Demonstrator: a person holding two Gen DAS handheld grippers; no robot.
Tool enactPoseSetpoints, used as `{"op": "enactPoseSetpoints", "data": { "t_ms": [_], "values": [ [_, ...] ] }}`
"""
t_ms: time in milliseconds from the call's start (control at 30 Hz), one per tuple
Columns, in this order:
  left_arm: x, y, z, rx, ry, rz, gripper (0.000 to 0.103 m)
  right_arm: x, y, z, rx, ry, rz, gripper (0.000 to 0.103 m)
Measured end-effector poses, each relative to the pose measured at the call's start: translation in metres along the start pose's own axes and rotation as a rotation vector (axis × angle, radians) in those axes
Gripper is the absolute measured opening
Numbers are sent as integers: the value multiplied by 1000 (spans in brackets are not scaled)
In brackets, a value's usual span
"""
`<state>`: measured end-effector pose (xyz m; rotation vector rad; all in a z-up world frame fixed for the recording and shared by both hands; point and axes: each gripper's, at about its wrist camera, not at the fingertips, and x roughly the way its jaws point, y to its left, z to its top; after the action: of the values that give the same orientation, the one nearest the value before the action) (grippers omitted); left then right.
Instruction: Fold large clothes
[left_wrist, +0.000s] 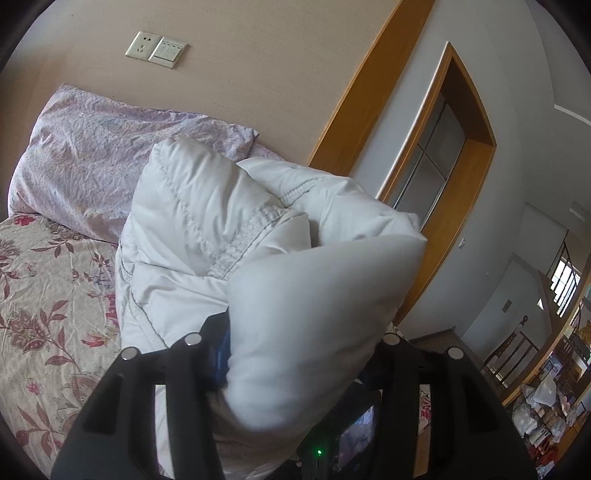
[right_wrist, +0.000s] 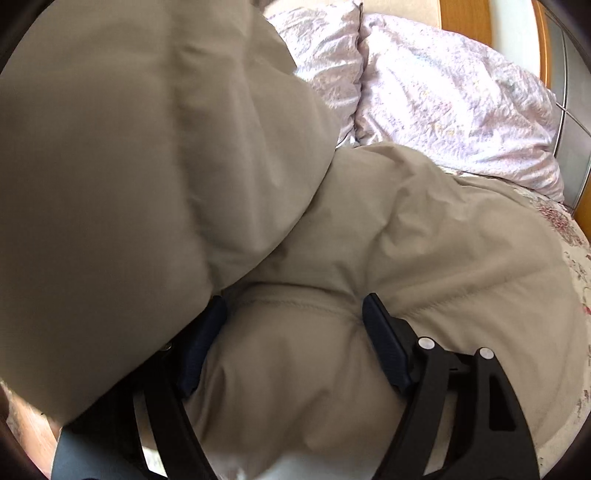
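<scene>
A large puffy jacket, beige outside and white inside, lies bunched on the bed. In the left wrist view its white lining (left_wrist: 207, 221) is heaped ahead, and a thick fold rises between the fingers of my left gripper (left_wrist: 303, 332). One blue pad (left_wrist: 221, 350) presses on the fold; the other finger is hidden behind the cloth. In the right wrist view the beige shell (right_wrist: 443, 240) fills the frame. My right gripper (right_wrist: 293, 306) stands wide, both pads (right_wrist: 384, 343) dug into a padded roll. A lifted flap (right_wrist: 129, 147) hangs over its left finger.
Two lilac pillows (right_wrist: 443, 92) lie at the head of the bed, one also in the left wrist view (left_wrist: 92, 147). The floral sheet (left_wrist: 44, 295) spreads to the left. A wall with a socket (left_wrist: 140, 44), a wooden frame (left_wrist: 369, 85) and cluttered shelves (left_wrist: 546, 398) stand beyond.
</scene>
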<state>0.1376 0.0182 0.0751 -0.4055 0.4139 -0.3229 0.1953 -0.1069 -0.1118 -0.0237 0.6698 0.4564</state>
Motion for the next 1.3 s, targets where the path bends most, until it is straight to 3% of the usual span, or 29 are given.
{"op": "enactPoseSetpoints", "data": {
  "t_ms": [267,433,733,1300],
  "values": [
    [38,-39,-20,74,81,-41,52,-41,-33,-24,11,-87,9,78],
    [67,-53,-36,93,148,-57,53,-65,-59,-45,16,-149,-112,78],
    [104,-74,-59,120,228,-65,54,-85,-122,-72,162,-158,-183,78],
    [155,-117,-101,281,320,-14,57,-86,-144,-94,219,-152,-149,78]
  ]
}}
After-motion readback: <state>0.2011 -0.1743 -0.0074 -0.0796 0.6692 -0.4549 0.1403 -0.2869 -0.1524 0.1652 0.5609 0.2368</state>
